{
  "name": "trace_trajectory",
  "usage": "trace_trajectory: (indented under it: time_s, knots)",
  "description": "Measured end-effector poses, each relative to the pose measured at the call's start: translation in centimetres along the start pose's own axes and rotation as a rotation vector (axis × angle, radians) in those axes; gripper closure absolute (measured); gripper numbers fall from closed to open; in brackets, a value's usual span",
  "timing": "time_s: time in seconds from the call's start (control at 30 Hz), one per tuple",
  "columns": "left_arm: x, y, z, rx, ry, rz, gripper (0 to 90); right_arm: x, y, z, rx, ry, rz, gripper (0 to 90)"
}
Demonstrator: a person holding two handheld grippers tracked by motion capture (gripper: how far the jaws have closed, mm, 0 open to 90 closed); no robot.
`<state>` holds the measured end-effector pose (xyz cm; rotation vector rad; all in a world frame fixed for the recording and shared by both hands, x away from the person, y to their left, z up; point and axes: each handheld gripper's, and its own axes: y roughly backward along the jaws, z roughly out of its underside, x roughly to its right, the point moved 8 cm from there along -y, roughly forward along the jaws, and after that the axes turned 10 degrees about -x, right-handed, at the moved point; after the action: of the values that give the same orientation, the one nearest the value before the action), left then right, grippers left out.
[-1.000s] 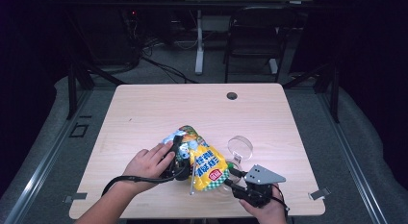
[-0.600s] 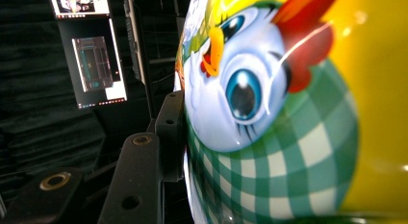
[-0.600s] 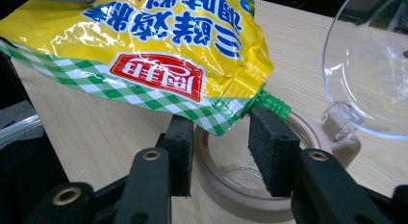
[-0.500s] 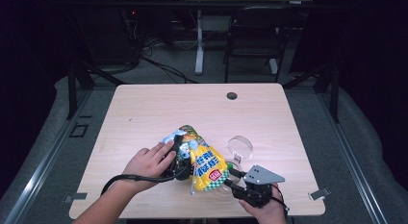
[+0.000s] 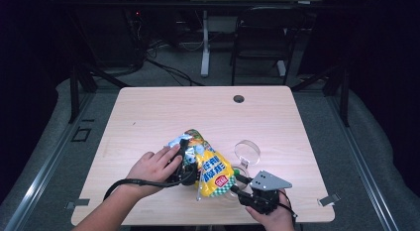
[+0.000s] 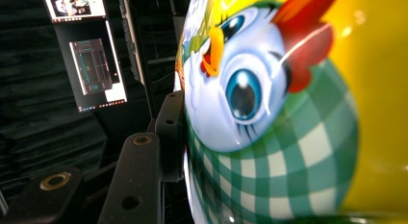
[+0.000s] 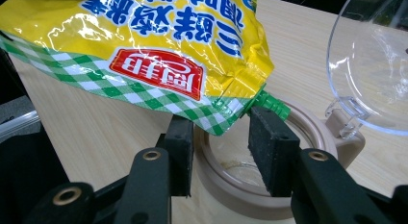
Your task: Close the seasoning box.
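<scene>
A yellow snack pouch point(image 5: 210, 166) with green checks and a cartoon chick point(image 6: 288, 113) hangs tilted over a jar near the table's front edge. My left gripper point(image 5: 190, 166) is shut on its upper end; one finger point(image 6: 169, 128) presses its side and the other is hidden behind it. The pouch's green spout point(image 7: 272, 106) points down at the mouth of the beige-rimmed glass jar point(image 7: 312, 132). The jar's clear hinged lid point(image 5: 246, 151) stands swung back point(image 7: 375, 65). My right gripper point(image 5: 237, 187) sits at the jar's rim point(image 7: 221, 152), its jaws partly apart with a gap showing at the rim.
The wooden table point(image 5: 297, 122) stretches bare behind the jar, with a round cable hole point(image 5: 238, 98) near its far edge. Beyond it stand a chair and desk legs on a dark floor. Monitors point(image 6: 96, 70) glow in the left gripper view.
</scene>
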<state>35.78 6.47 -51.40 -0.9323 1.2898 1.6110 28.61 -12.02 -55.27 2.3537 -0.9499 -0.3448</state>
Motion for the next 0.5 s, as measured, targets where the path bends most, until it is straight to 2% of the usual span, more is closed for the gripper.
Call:
trace_trajectory:
  time_s: [0.2, 0.23, 0.5]
  knots:
    - [-0.02, 0.02, -0.05, -0.005, 0.000, 0.009, 60.2, 0.05, -0.04, 0.03, 0.002, -0.006, -0.002, 62.0]
    - [-0.12, 0.05, -0.10, -0.008, -0.014, 0.004, 60.2, 0.04, -0.08, 0.03, 0.005, -0.009, -0.004, 62.0]
    - [-0.31, 0.10, -0.21, -0.009, -0.025, -0.001, 60.2, 0.13, -0.06, 0.11, -0.003, -0.008, -0.002, 62.2]
